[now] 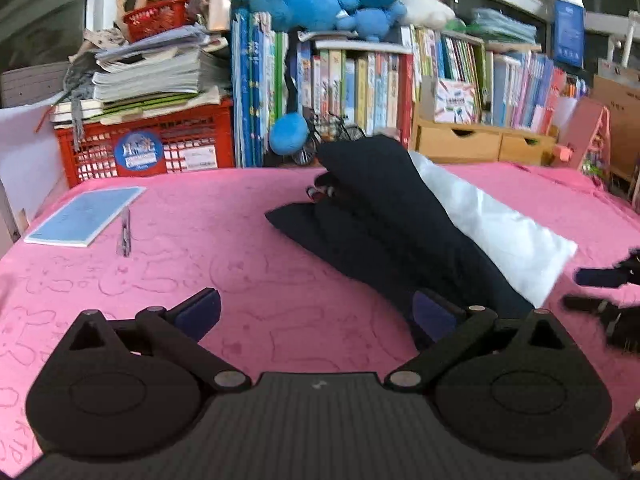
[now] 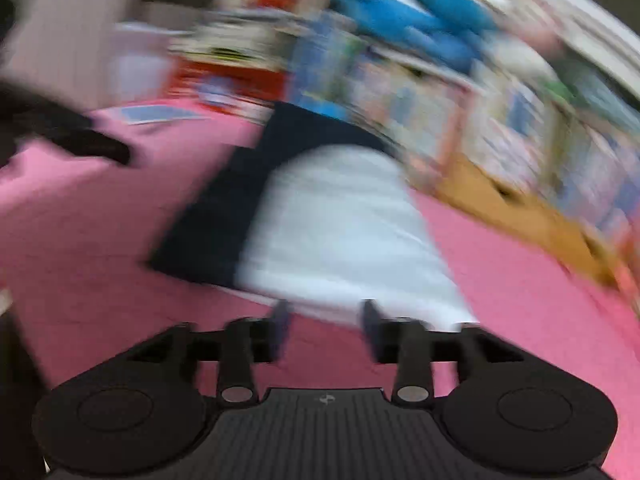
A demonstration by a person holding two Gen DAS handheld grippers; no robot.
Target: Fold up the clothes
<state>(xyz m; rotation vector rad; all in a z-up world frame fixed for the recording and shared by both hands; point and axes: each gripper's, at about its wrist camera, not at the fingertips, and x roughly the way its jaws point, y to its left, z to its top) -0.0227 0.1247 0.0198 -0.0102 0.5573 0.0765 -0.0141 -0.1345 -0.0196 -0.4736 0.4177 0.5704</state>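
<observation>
From the left wrist we see our left gripper tilted down over the pink cloth, fingers wide, empty, just short of the dark garment.

From the blurred right wrist, our right gripper hangs half-open, empty, before the white garment beside it.

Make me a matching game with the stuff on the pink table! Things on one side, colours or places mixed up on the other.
Things:
1. folded garment
2. notebook
3. pen
4. plush toys

Colours or places:
A. light blue, lying flat at the table's far left
B. on top of the bookshelf
C. dark navy with a white part, in the middle of the table
D. thin, lying just right of the notebook

Pairs: 1-C, 2-A, 3-D, 4-B
</observation>
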